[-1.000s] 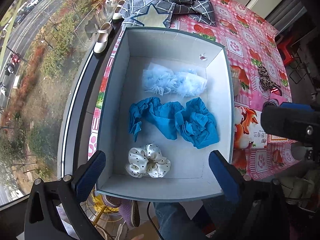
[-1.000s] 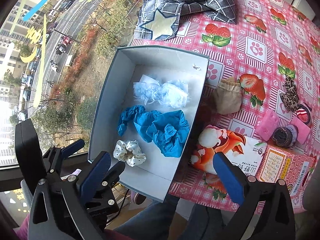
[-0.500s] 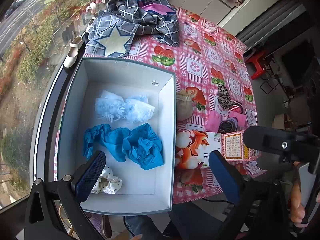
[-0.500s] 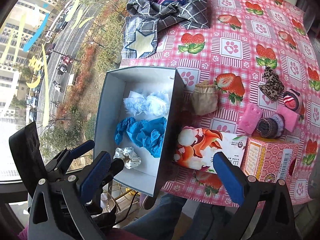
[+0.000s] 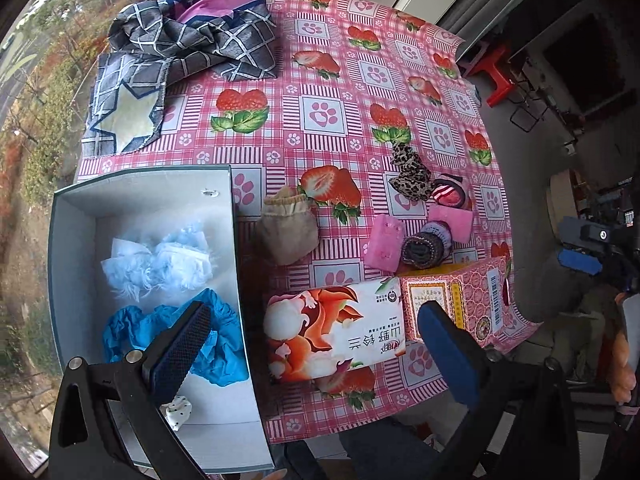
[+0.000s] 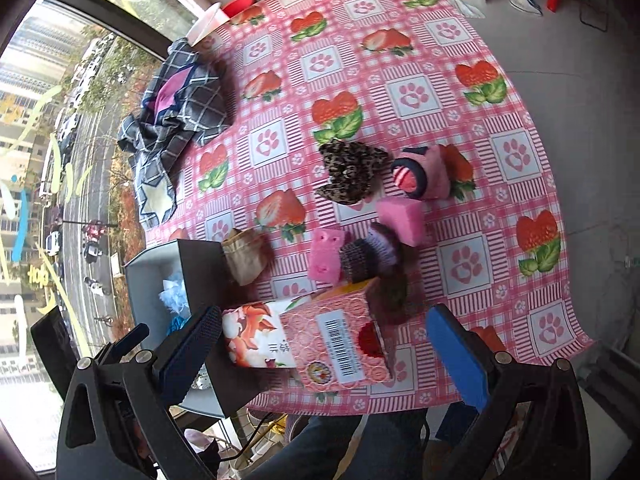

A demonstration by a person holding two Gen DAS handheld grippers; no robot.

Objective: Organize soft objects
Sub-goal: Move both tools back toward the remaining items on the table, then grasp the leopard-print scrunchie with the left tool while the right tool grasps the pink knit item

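Scrunchies fill the grey box [image 5: 140,200] at the table's left edge: pale blue [image 5: 158,262] far, deep blue [image 5: 216,340] nearer, white dotted [image 5: 178,410] nearest. Right of it lie a beige pouch [image 5: 288,230], leopard scrunchie [image 6: 352,172] and pink sponges [image 6: 400,220]. Left gripper [image 5: 316,352] and right gripper [image 6: 324,360] both gape, holding nothing.

Polka-dot scrunchie [image 5: 178,410] mostly behind jaws

Home: strawberry tablecloth [image 5: 344,92], high-rise window [image 6: 48,128], red stool [image 5: 498,80].
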